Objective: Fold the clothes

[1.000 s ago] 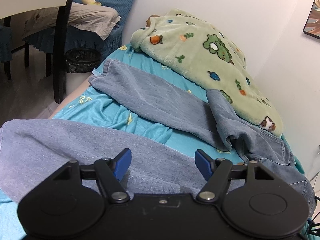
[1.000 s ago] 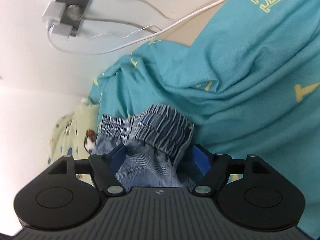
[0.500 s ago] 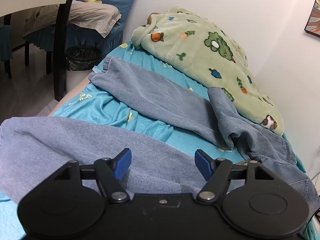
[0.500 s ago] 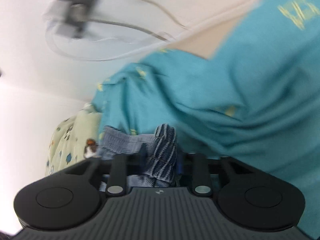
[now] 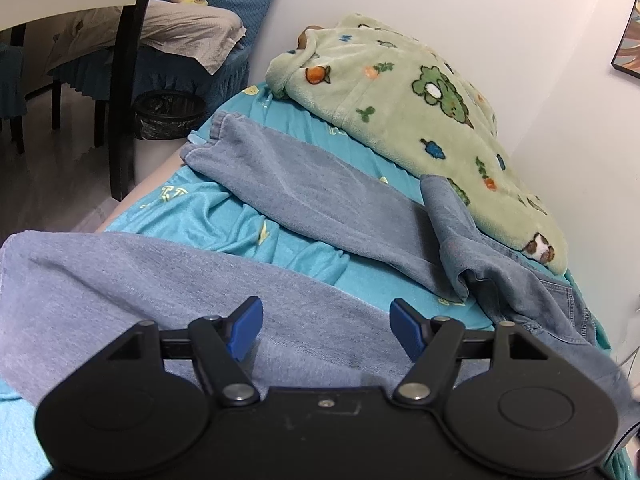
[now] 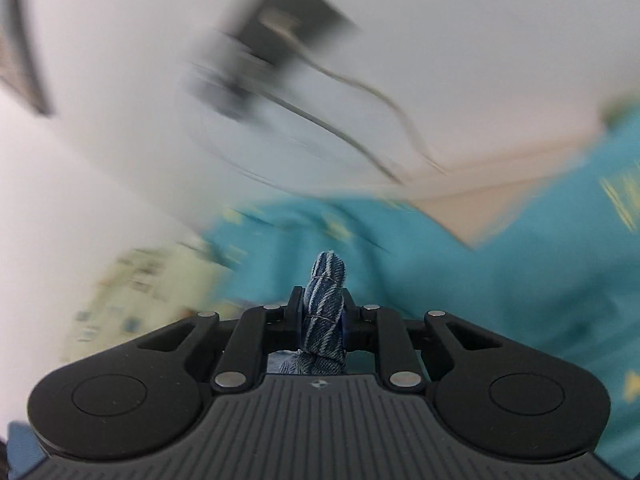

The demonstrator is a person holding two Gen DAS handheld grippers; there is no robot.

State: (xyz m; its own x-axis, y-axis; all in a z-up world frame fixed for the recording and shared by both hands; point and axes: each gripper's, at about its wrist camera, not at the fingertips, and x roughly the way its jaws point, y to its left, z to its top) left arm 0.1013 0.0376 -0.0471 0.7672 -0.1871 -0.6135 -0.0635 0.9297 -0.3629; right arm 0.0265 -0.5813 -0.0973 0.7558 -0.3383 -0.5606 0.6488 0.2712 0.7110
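The right gripper (image 6: 322, 316) has its jaws clamped on a bunched twist of the waistband (image 6: 326, 300) of the denim trousers (image 5: 320, 196), which lie spread with 2 legs across the turquoise sheet (image 5: 288, 256) of the bed. The left gripper (image 5: 326, 326) hovers with jaws wide apart and empty above the near leg. With the right view heavily blurred, a fast pull on so narrow a pinch could let the fabric slip free, or drag the far leg into the green blanket (image 5: 404, 92) at the wall.
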